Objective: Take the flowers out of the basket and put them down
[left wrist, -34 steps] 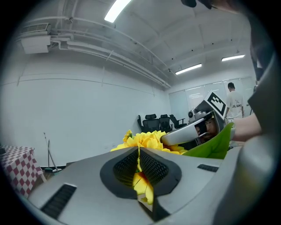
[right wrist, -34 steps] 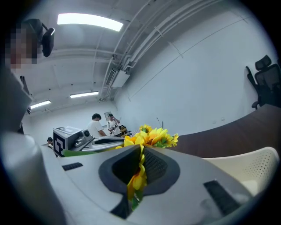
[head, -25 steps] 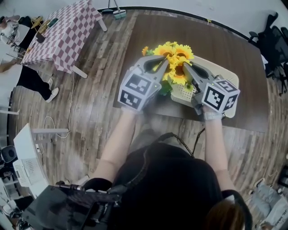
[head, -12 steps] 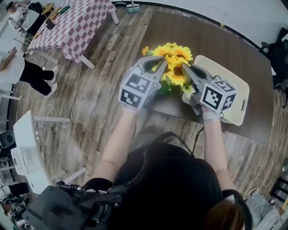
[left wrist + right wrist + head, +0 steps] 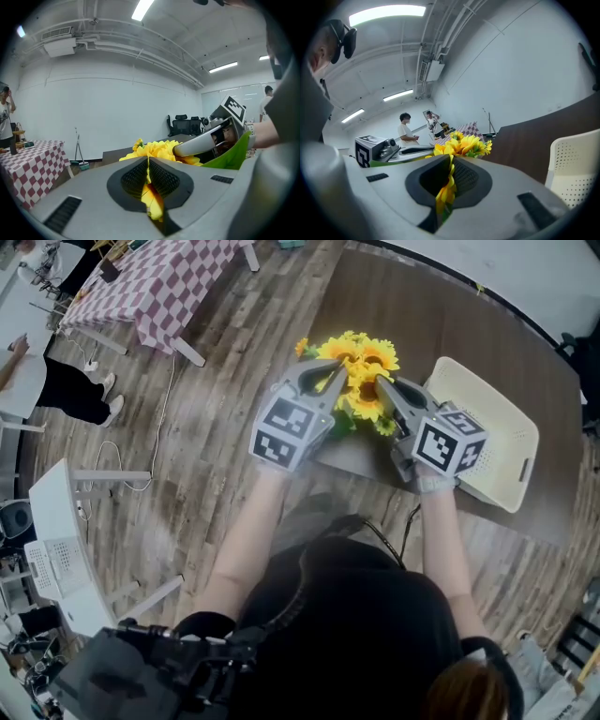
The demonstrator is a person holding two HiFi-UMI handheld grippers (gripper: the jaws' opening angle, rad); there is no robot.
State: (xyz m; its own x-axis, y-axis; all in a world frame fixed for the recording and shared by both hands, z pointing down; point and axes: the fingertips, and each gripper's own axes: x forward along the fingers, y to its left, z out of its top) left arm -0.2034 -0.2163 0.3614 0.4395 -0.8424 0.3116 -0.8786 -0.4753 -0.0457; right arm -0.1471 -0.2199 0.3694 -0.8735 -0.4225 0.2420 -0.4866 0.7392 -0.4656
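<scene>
The left gripper [image 5: 336,371] and right gripper [image 5: 384,385] stay clamped shut on petals of the sunflower bouquet [image 5: 364,354]. A second ago it hung over the cream basket [image 5: 502,432]. Now it is held left of the basket, clear of its rim, over the dark table [image 5: 422,320].

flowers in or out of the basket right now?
Out. Head view shows the flowers clamped by left gripper and right gripper over the dark table, beside the basket. Touching the table: cannot tell.
</scene>
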